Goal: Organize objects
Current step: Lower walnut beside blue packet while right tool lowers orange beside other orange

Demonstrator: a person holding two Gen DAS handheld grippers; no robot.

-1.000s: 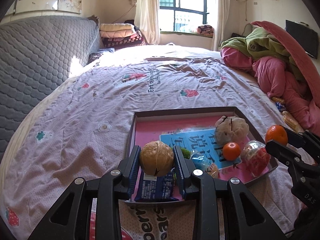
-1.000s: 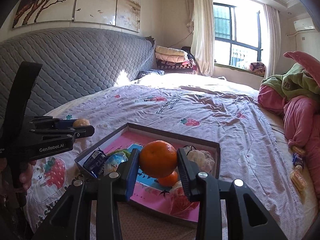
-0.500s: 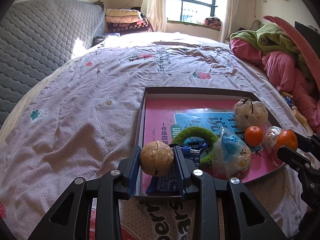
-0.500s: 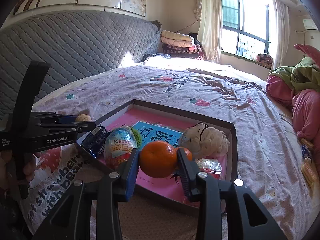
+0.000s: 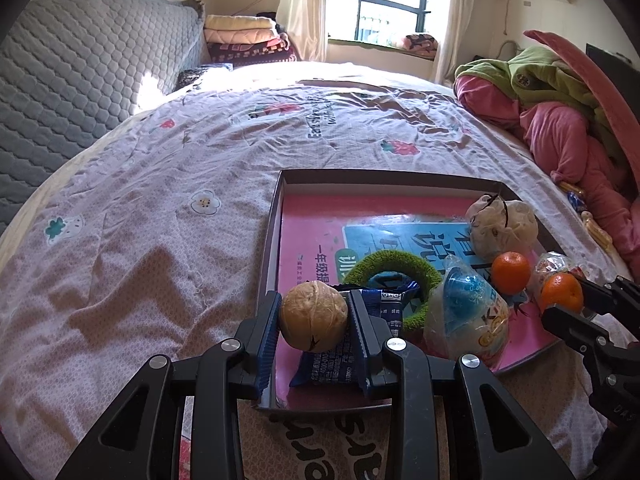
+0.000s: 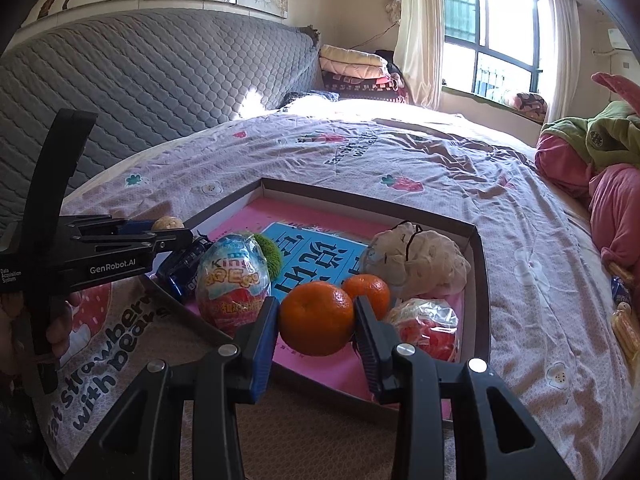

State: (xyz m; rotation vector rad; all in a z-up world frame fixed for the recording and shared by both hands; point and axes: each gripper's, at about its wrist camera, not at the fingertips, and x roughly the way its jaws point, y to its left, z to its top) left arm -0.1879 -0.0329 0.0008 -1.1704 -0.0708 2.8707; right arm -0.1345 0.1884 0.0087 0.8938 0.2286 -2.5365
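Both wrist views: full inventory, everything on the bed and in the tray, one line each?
tray: 1, dark rim, pink liner, near end of bed
walnut: 1, tan, in left gripper over tray's near left corner
held orange: 1, orange, in right gripper over tray's near edge
loose orange: 1, orange, in tray
Kinder egg: 1, blue-red wrapper, in tray
green ring: 1, green, in tray
blue snack packet: 1, tray's near left
mesh pouch: 1, cream, tray's right
red wrapped candy: 1, tray's near right
bedspread: 1, lilac
left gripper: 1, black
right gripper: 1, black
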